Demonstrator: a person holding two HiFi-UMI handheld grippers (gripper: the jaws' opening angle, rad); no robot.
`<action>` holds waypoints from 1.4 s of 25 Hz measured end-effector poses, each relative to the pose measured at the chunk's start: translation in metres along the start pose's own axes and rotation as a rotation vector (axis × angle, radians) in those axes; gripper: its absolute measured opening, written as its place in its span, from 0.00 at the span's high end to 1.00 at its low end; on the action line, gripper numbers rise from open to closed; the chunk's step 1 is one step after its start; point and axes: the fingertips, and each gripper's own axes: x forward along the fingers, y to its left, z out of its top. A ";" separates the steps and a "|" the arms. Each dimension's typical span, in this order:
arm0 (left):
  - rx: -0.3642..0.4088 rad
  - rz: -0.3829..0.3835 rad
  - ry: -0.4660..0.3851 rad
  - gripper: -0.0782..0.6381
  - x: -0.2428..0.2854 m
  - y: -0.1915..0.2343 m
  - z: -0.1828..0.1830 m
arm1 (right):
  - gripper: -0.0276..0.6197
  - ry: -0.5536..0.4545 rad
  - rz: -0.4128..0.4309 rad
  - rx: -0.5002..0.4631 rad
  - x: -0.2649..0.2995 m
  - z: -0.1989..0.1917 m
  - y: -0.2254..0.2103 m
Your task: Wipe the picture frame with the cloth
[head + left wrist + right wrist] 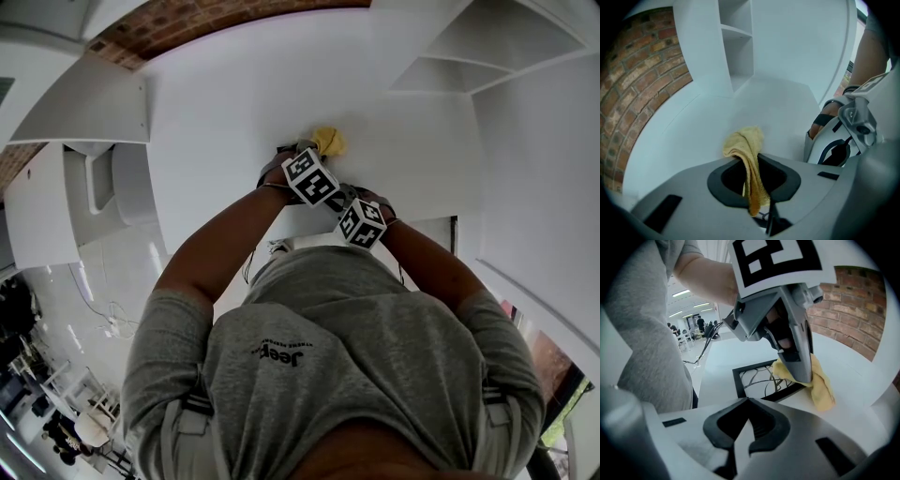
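My left gripper (755, 183) is shut on a yellow cloth (746, 154), which bunches up beyond the jaws and hangs down between them. In the right gripper view the cloth (821, 386) rests on the far corner of a black picture frame (738, 380), which lies flat on the white table (853, 357). The frame holds a white picture with thin dark lines. My right gripper (744, 428) is shut just short of the frame's near edge, and I see nothing between its jaws. In the head view both marker cubes sit close together, with the cloth (328, 141) just beyond them.
White shelving (736, 51) stands at the back of the table, with a brick wall (637, 84) to the left of it. A cable (701, 352) trails past the table's edge. People and furniture show far off in the room behind.
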 end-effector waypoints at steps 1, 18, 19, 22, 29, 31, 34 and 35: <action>0.004 -0.005 -0.003 0.80 0.001 -0.002 0.003 | 0.95 0.000 0.000 -0.001 0.000 0.000 0.000; -0.205 0.111 -0.079 0.80 -0.059 0.052 -0.051 | 0.95 0.027 -0.012 -0.016 0.001 -0.001 -0.001; -0.230 0.122 -0.084 0.80 -0.065 0.056 -0.059 | 0.95 0.035 -0.005 -0.021 0.001 -0.001 0.001; -0.305 0.148 -0.096 0.80 -0.079 0.066 -0.077 | 0.69 0.045 0.021 0.008 0.001 0.002 0.004; -0.383 0.175 -0.115 0.80 -0.094 0.072 -0.099 | 0.68 0.010 -0.048 0.111 -0.001 0.019 -0.020; -0.389 0.178 -0.118 0.80 -0.095 0.071 -0.100 | 0.68 0.043 -0.058 0.106 0.004 0.015 -0.023; -0.387 0.174 -0.118 0.80 -0.096 0.069 -0.101 | 0.67 0.062 -0.070 0.089 0.008 0.013 -0.023; -0.384 0.170 -0.117 0.80 -0.096 0.068 -0.101 | 0.67 0.062 -0.072 0.085 0.008 0.014 -0.023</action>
